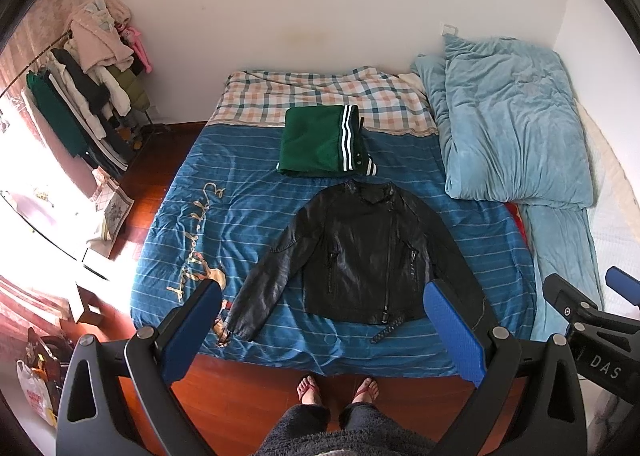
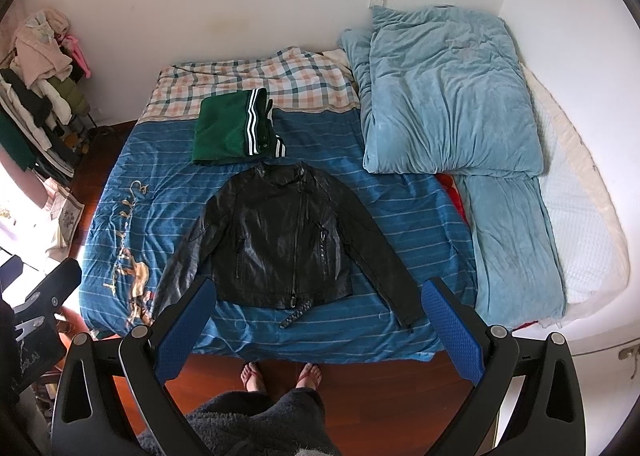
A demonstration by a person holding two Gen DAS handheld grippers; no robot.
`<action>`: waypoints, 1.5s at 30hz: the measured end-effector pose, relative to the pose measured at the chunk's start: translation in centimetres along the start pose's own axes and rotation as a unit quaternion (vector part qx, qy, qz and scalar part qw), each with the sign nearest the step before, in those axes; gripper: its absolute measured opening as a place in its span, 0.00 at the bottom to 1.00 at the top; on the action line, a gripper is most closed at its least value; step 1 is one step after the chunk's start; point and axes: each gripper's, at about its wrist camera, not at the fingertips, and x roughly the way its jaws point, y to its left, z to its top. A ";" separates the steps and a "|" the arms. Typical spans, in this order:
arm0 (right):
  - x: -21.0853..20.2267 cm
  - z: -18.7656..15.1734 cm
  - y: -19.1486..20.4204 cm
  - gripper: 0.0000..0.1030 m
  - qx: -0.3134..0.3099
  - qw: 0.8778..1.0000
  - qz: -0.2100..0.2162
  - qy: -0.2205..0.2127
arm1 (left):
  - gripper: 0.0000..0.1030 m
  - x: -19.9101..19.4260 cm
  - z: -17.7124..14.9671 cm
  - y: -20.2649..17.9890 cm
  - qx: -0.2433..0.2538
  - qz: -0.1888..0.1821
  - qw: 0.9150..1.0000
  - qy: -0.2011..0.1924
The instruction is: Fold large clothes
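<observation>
1. The black leather jacket [image 1: 360, 252] lies flat and face-up on the bed [image 1: 256, 212], collar toward the far wall, hem toward the person's feet at the bed's near edge. Its body runs lengthwise away from the grippers; both sleeves splay outward and down toward the near corners.
2. A green garment [image 1: 320, 144], already folded, sits just beyond the collar, close to it or touching; I cannot tell which.
3. The left gripper [image 1: 320, 332] hangs above the near edge, jaws wide apart, holding nothing and touching nothing. The jacket's left sleeve cuff [image 1: 240, 320] lies nearer this side.
4. The right gripper [image 2: 316, 328] hovers likewise, jaws spread wide and empty. The other sleeve's cuff [image 2: 408, 316] lies on its side, so I'd judge each hand takes its own sleeve.
5. Folding of the jacket looks not yet begun; the sleeves would likely come inward first.
</observation>
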 end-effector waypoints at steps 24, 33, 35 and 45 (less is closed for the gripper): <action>-0.1 0.8 -0.1 1.00 0.019 1.000 0.000 0.003 | 1.00 0.7 0.7 0.0 0.002 0.002 1.000 -0.013; 10.1 -0.3 -6.5 1.00 0.173 0.984 -0.039 0.023 | 1.00 10.6 1.7 1.3 0.008 0.059 0.997 -0.053; 13.3 -1.6 -8.8 0.94 0.208 0.976 -0.046 0.038 | 1.00 14.0 1.7 0.7 0.015 0.069 0.997 -0.039; 39.2 -13.6 -22.9 0.78 0.437 0.886 0.047 0.150 | 1.00 34.4 -0.5 -5.4 0.011 0.098 0.992 0.080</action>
